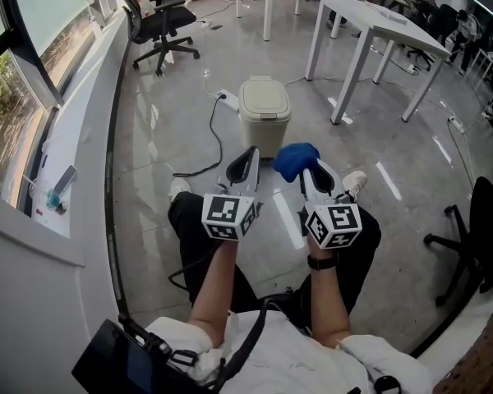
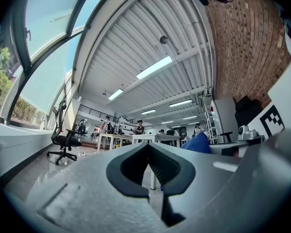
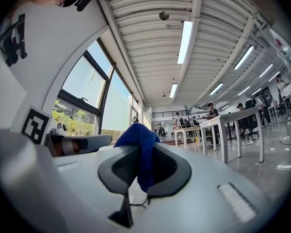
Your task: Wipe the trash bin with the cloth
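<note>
Seated operator with two hand-held grippers, seen from the head camera. The trash bin (image 1: 264, 112), pale, with its lid down, stands upright on the grey floor (image 1: 172, 146), out from the window-side edge and to the left of the nearest white table (image 1: 370, 25). A power strip (image 1: 228, 99) lies on the floor just beside the bin's left side, its dark cable (image 1: 216, 142) trailing toward the operator. An office chair (image 1: 160, 25) stands farther back, near the window-side edge.

Both grippers are held side by side above the operator's knees, pointing toward the bin. The right gripper (image 1: 306, 171) is clamped on the blue cloth (image 1: 296, 160). In the right gripper view the cloth (image 3: 141, 141) hangs down between the two dark pads (image 3: 170, 168) of the right gripper (image 3: 144, 155) and bunches above them. In the head view the bunched cloth sits at the jaw tips, close in front of the bin's near face but not touching it.

The left gripper (image 1: 251, 156) has its jaws drawn together at the tips with nothing between them. In the left gripper view the left gripper (image 2: 149, 153) shows only floor and a table leg behind the pads, and the cloth (image 2: 200, 143) appears to its right. The left gripper stands just beside the cloth, apart from the bin.
</note>
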A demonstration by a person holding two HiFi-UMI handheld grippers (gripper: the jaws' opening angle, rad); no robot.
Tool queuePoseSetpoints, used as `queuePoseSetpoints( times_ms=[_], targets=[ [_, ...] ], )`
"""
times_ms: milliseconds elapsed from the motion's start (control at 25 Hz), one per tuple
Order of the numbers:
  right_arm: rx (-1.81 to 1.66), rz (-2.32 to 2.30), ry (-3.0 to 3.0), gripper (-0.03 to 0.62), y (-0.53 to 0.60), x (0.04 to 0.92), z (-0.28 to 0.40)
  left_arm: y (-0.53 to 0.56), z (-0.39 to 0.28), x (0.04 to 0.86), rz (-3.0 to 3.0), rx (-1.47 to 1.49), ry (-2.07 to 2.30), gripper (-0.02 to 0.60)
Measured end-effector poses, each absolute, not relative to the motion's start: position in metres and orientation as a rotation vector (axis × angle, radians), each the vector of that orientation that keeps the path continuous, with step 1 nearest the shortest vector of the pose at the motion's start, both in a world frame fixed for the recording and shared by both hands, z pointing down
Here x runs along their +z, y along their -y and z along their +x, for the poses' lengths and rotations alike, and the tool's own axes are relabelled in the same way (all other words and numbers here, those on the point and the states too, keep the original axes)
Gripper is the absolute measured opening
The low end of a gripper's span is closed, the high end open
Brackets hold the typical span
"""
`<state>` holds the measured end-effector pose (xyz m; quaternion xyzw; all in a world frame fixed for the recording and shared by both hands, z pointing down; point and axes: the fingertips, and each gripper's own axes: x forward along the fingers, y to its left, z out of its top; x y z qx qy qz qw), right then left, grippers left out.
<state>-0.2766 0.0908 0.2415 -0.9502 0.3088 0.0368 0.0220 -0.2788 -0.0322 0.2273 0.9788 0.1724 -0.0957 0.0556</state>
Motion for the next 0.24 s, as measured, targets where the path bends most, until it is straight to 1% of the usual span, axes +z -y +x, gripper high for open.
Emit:
queuePoseSetpoints(
  times_ms=[240],
  targets=[
    [0.105,-2.93,-0.942,0.034,-0.0949,0.2435,-0.2826,0.0224,-0.2838,0.2272,2.965,-0.289,-0.565,0.002]
  ],
)
